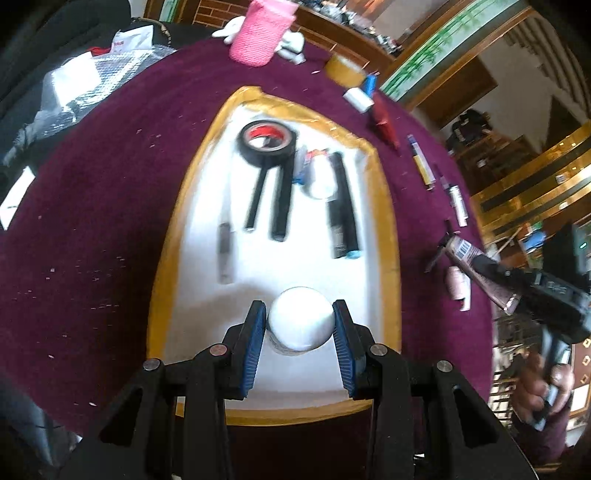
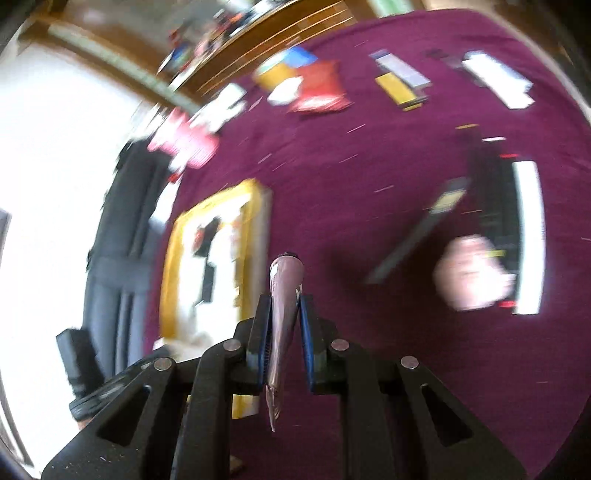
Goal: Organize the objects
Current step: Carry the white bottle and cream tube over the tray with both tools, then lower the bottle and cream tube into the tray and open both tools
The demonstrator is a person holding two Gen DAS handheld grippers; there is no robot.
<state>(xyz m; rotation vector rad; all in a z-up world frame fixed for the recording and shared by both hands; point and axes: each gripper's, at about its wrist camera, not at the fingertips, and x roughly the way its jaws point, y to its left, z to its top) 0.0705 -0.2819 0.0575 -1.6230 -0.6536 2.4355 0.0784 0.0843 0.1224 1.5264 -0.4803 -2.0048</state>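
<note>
White tub (image 1: 300,318): round and white, it sat low over the near end of the tray, pinched between two blue pads.
Left tongs (image 1: 300,320): closed on the white tub, one pad (image 1: 254,345) on each side of it.
Tray (image 1: 384,206): white inside with a yellow rim, it lay on the table with its long side running away from the left tongs.
Table (image 1: 103,221): covered in dark purple cloth with small bits of fluff on it.
Black tape roll (image 1: 266,142): at the far end of the tray, lying flat, red showing inside its hole.
Black sticks (image 1: 277,199): two lay side by side in the tray, just near of the tape roll.
Dark pens (image 1: 343,206): on the right side of the tray, with a blue tip at the near end.
Grey pen (image 1: 224,254): on the left side of the tray, apart from the black sticks.
Pink tube (image 2: 283,295): long and shiny, it was up off the table, right of the tray.
Right tongs (image 2: 284,328): closed narrow on the pink tube, which stuck out past both ends of the pads.
Pink cup (image 1: 260,31): beyond the far end of the tray, near the table edge.
Small tubes (image 1: 458,201): on the cloth right of the tray, lying in a loose row.
Right-side view: very blurry, so small things there could not be told apart.
</note>
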